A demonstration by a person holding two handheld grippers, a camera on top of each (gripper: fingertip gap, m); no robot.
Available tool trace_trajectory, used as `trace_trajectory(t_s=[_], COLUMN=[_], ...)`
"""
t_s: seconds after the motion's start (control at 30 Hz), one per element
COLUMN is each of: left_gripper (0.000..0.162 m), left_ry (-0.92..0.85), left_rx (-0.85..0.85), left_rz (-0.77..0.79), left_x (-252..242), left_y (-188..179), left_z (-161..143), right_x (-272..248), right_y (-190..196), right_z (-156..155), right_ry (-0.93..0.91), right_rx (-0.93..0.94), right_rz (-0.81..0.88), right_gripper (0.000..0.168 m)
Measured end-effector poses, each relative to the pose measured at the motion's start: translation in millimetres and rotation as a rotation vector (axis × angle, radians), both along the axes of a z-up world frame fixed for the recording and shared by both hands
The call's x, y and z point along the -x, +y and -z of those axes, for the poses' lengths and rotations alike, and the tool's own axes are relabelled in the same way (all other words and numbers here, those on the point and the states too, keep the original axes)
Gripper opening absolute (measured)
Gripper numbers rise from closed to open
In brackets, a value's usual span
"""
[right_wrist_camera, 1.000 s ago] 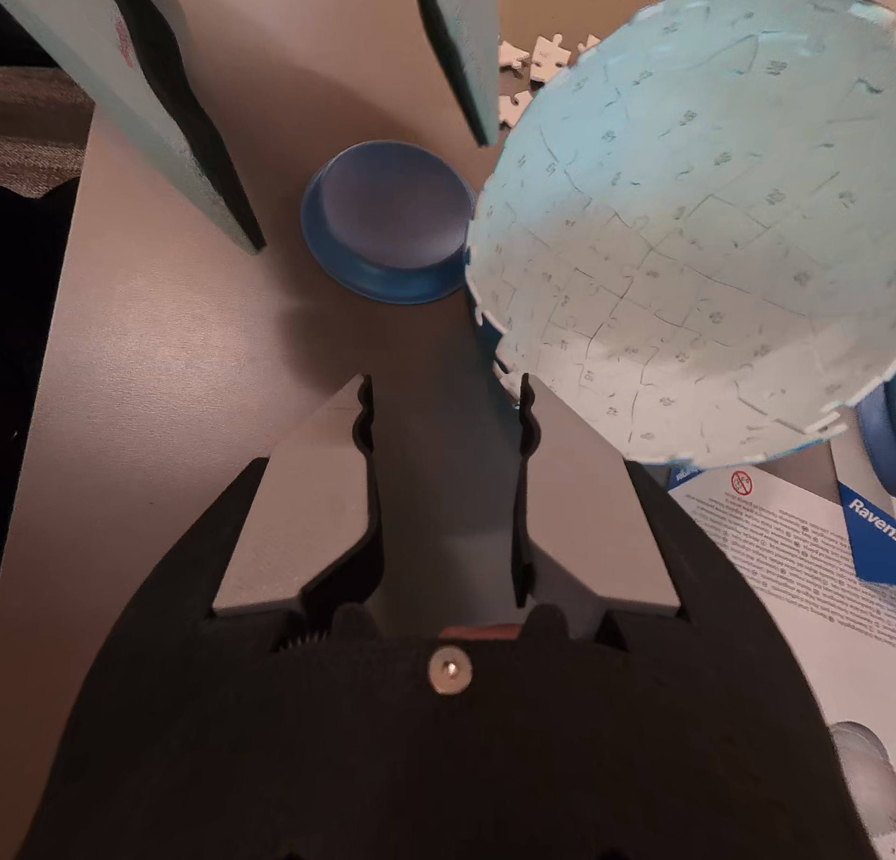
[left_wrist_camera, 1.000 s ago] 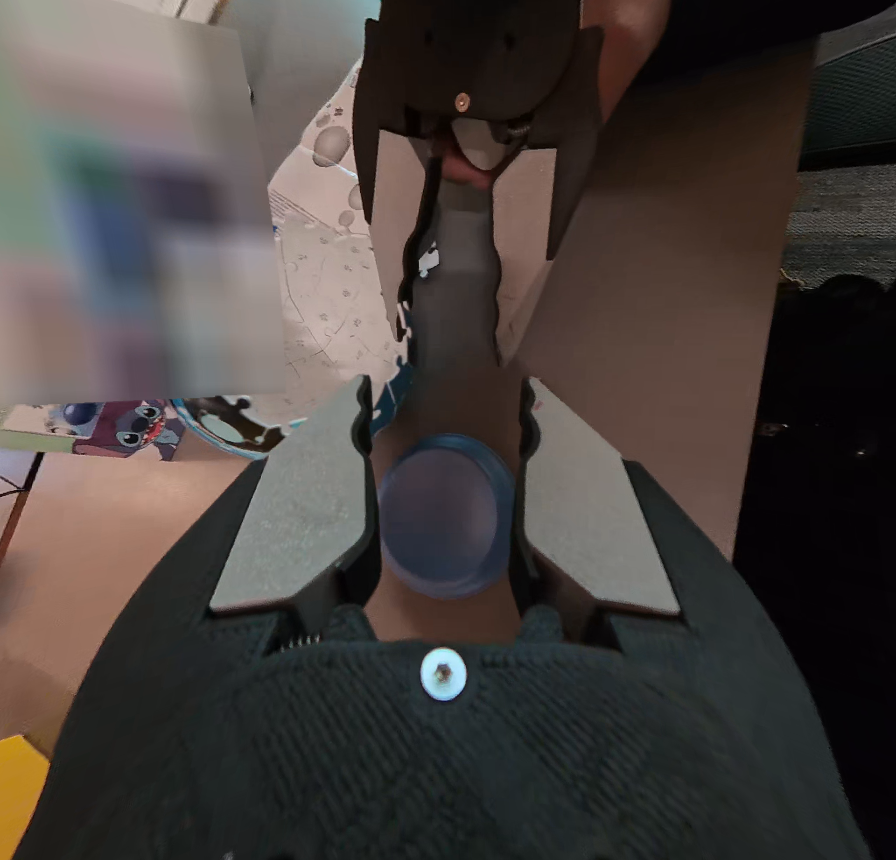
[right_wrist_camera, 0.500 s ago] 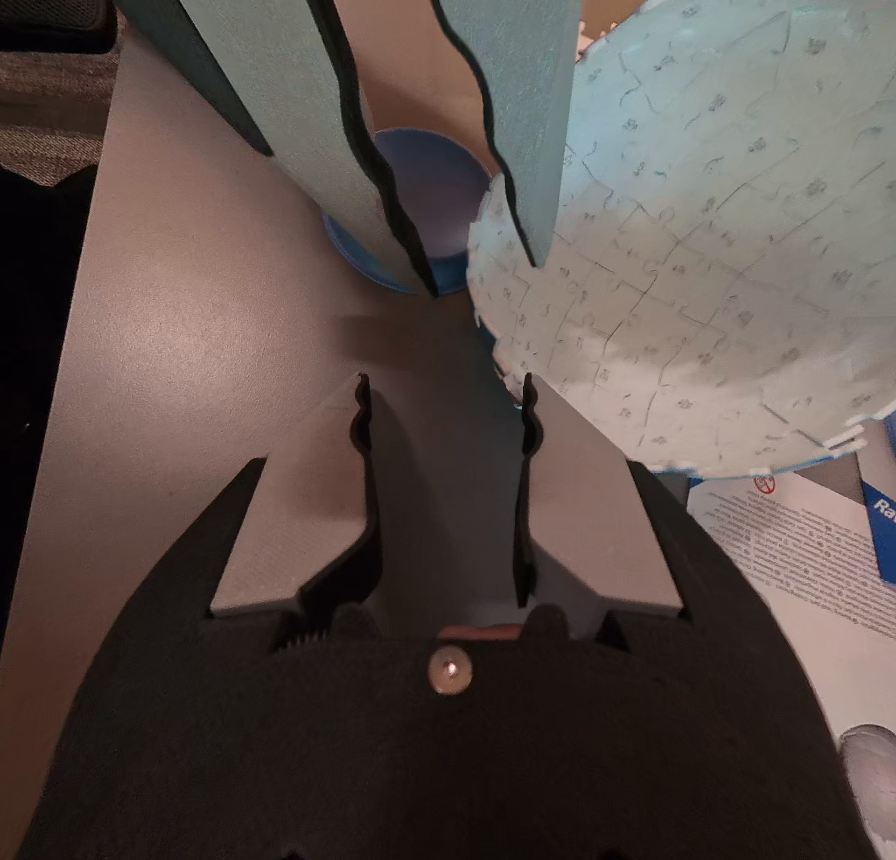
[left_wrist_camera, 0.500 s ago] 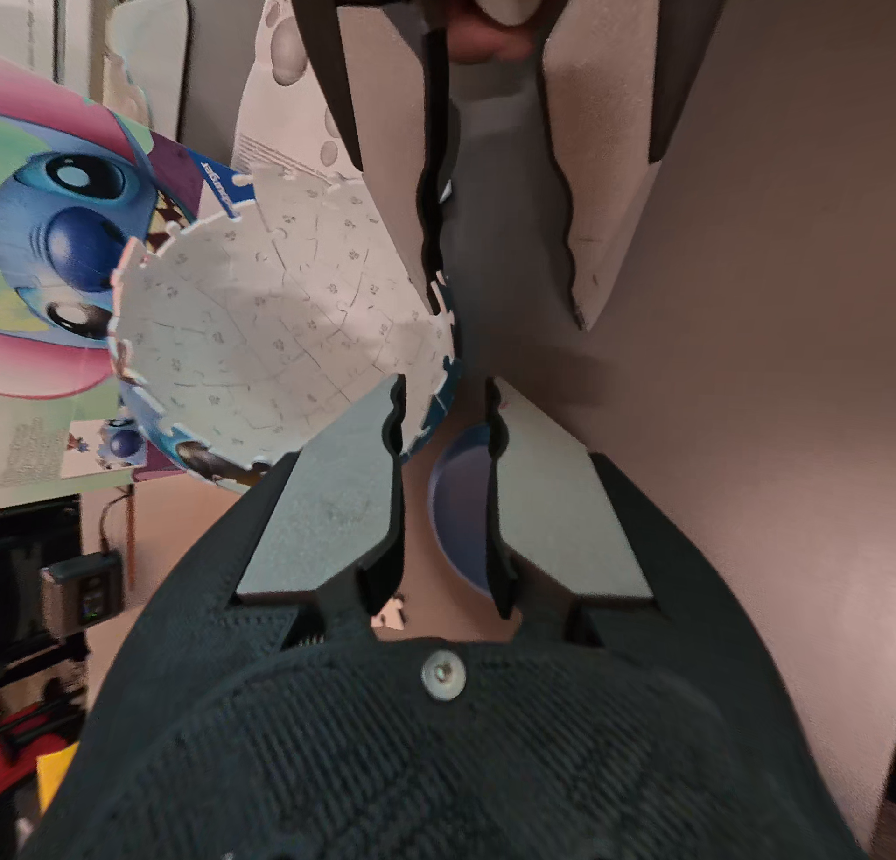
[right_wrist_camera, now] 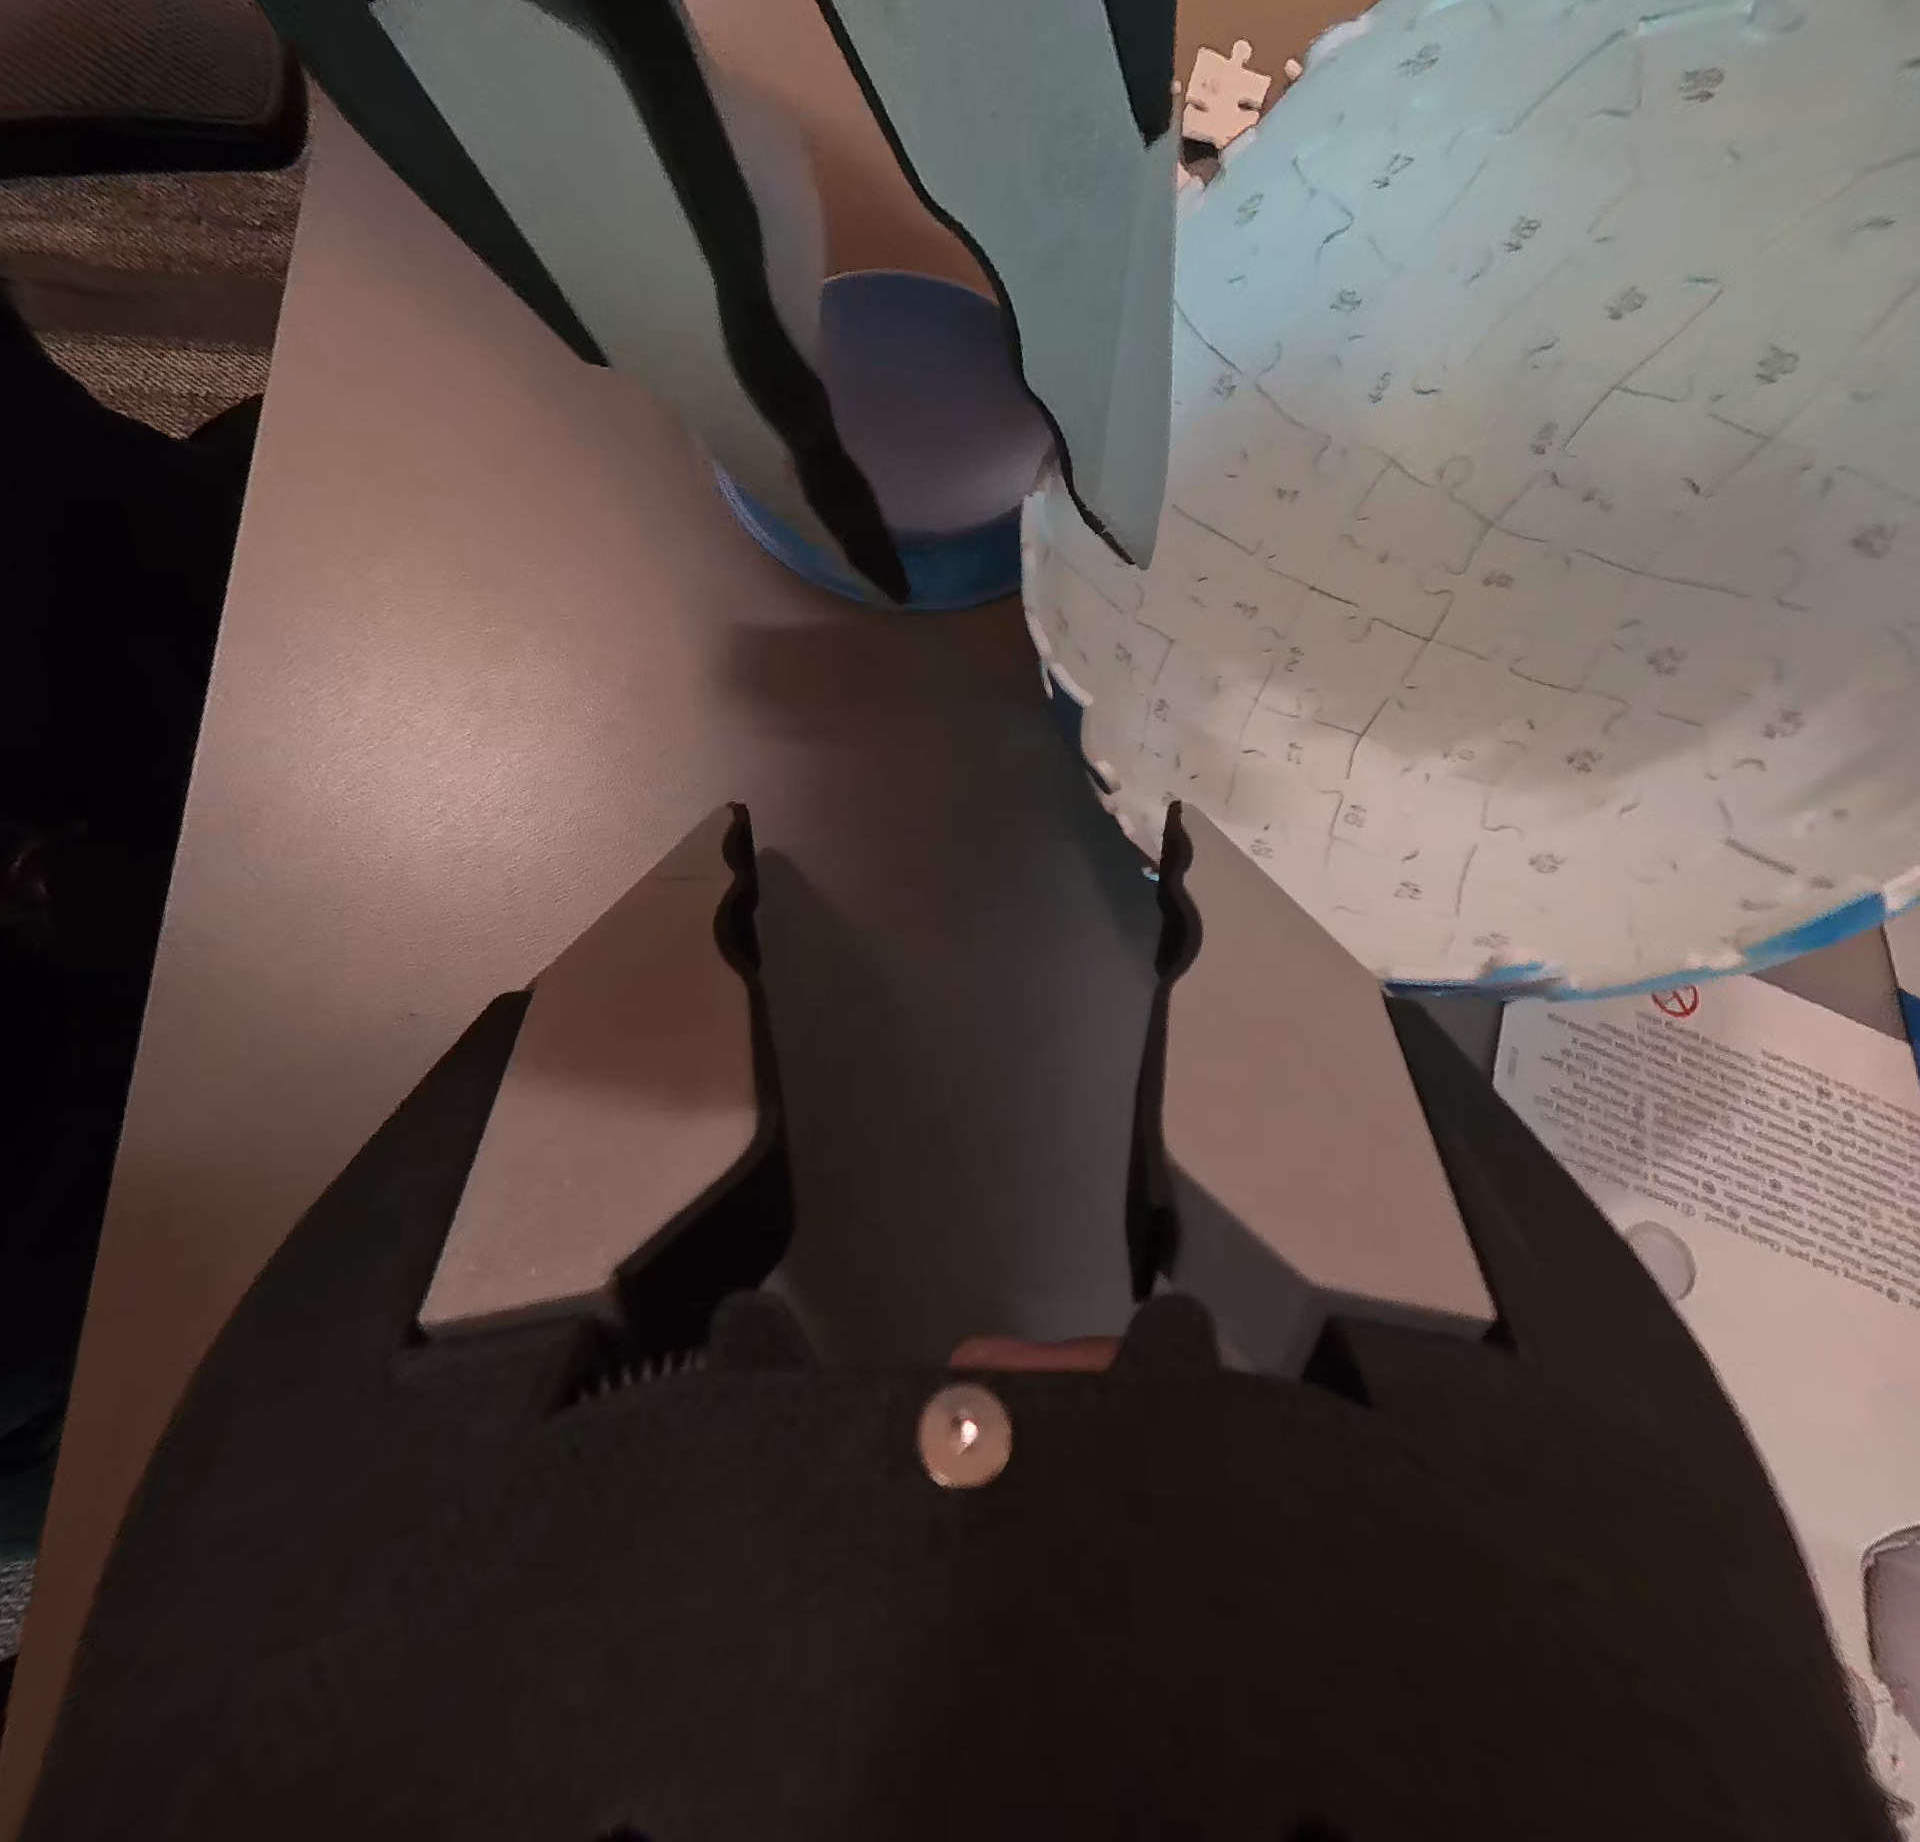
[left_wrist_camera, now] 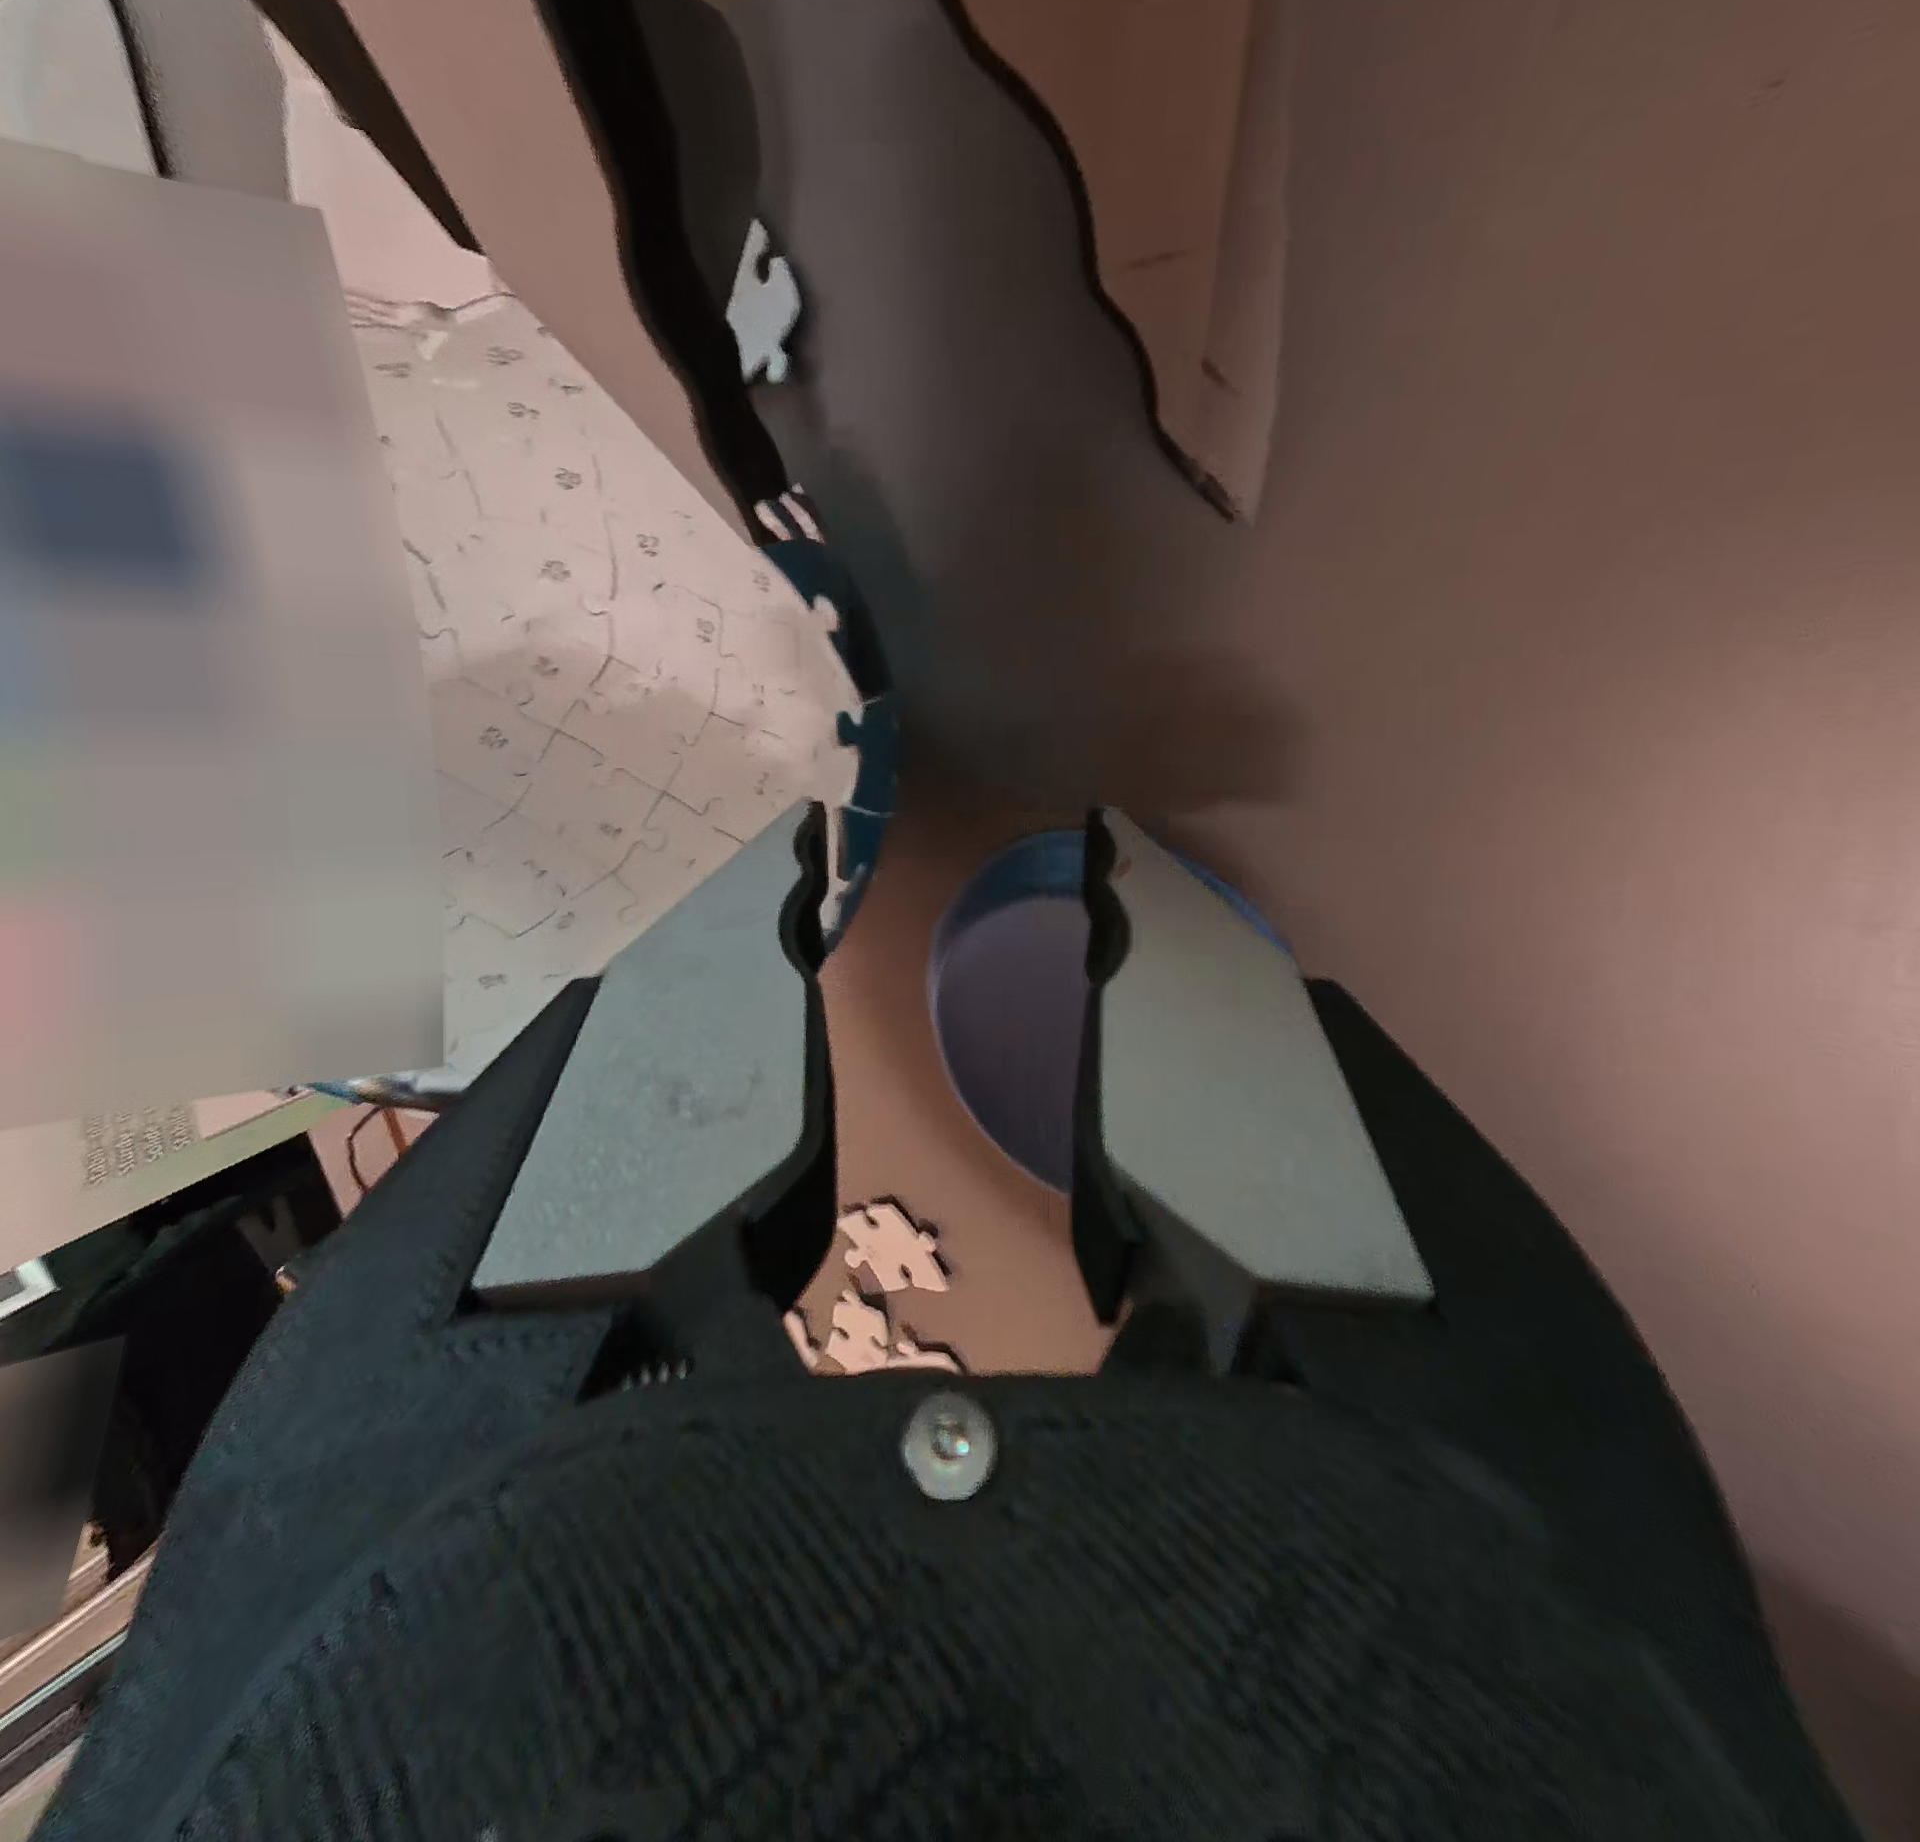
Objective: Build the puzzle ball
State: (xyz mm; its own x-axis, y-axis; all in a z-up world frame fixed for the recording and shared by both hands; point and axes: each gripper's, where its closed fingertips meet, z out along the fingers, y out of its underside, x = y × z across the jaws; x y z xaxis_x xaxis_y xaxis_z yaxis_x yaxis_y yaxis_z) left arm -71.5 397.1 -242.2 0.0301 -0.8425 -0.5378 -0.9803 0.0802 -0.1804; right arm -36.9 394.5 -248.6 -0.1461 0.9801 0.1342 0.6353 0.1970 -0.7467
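The half-built puzzle ball [right_wrist_camera: 1507, 493] is an open pale shell lying on the brown table, to the right in the right wrist view and to the left in the left wrist view [left_wrist_camera: 582, 670]. A round blue stand [right_wrist_camera: 925, 442] lies flat beside its rim. My left gripper [left_wrist_camera: 945, 836] is open, with the blue stand [left_wrist_camera: 1008, 1013] under its right finger. In the right wrist view its fingers [right_wrist_camera: 1101, 390] straddle the stand. My right gripper [right_wrist_camera: 956, 836] is open and empty over bare table, facing the left one, and it also shows in the left wrist view [left_wrist_camera: 966, 421].
Loose white puzzle pieces [left_wrist_camera: 894, 1262] lie under my left gripper, and more [right_wrist_camera: 1226, 88] lie behind the shell. A printed instruction sheet [right_wrist_camera: 1714, 1148] lies under the shell's near side. The table edge [right_wrist_camera: 239, 545] runs down the left, with dark floor beyond. My right fingertips sit around 5 cm from my left ones.
My left gripper has moved in over the blue stand, towards the right gripper. Its jaws narrowed half a second ago and are wider again now. The right gripper opened slightly.
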Motion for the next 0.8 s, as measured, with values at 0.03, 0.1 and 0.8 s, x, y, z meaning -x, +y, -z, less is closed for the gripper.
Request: trace_trajectory(t_s=[0.03, 0.1, 0.8], left_gripper=[0.051, 0.066, 0.073], left_ry=[-0.011, -0.055, -0.414], left_rx=[0.026, 0.088, 0.237], left_rz=[0.008, 0.013, -0.127], left_x=[-1.2, -5.0, -26.3], left_y=[-4.7, -15.2, -31.7], left_z=[1.8, 4.9, -20.5], right_x=[-1.0, -2.3, 0.4], right_y=[-0.4, -2.0, -19.1], right_z=[0.7, 1.6, 4.0], right_ry=[-0.004, -0.004, -0.029], right_rx=[0.003, 0.003, 0.064], right_rz=[0.001, -0.002, 0.025], right_gripper=[0.077, 0.079, 0.091])
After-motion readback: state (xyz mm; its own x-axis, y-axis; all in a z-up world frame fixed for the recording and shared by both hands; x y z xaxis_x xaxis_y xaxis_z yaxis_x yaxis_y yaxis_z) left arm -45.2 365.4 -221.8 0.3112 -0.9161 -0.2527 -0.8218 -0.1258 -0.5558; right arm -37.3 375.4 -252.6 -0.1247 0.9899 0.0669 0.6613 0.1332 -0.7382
